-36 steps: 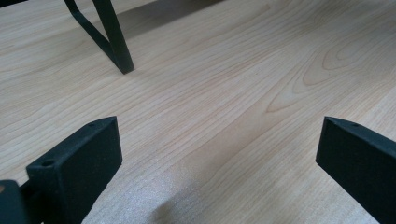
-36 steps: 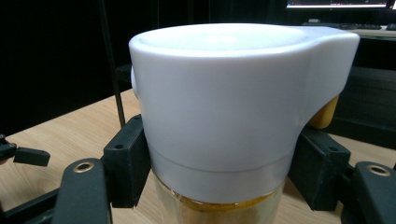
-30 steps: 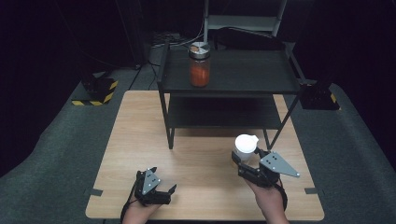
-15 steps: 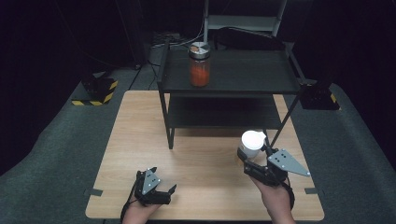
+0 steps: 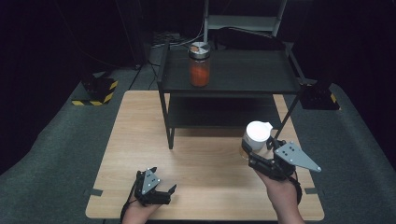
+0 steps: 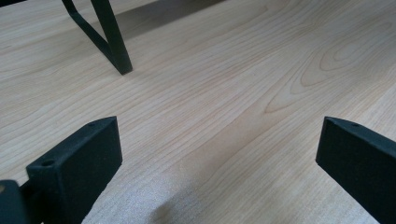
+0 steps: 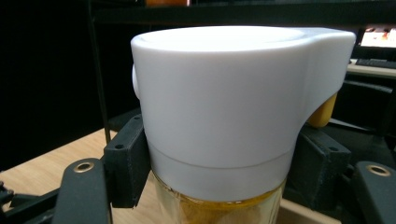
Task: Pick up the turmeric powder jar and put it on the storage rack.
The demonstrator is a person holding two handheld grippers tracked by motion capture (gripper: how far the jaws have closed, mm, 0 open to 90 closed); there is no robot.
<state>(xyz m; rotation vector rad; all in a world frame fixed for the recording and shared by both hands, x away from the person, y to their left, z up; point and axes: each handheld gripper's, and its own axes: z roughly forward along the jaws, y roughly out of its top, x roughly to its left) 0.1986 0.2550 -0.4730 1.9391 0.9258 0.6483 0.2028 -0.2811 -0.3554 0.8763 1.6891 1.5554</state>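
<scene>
Both fingers (image 7: 123, 163) of the right gripper (image 5: 254, 156) pinch a jar (image 7: 233, 112) just under its white cap, one black pad on each side of the glass, which holds something yellow-orange. Seen from the high view, that gripper is held by the person's right hand (image 5: 280, 191) over the right part of the wooden table (image 5: 140, 130), in front of the black shelf (image 5: 233, 74); the jar stands upright in the grip, its white cap (image 5: 257, 133) facing up, close to the shelf's front right leg. From these pictures I cannot tell whether its base touches the wood. At the near left edge of the table the left gripper (image 5: 161, 186) rests low in the left hand, its fingers (image 6: 79, 158) spread wide apart with bare wood between them and nothing in the gap; its own view looks along the boards toward one black shelf leg (image 6: 109, 39). On the shelf's top board, well apart from both grippers, stands a second jar (image 5: 199, 65) with orange contents and a metal lid. A lower shelf board lies in shadow beneath it.
</scene>
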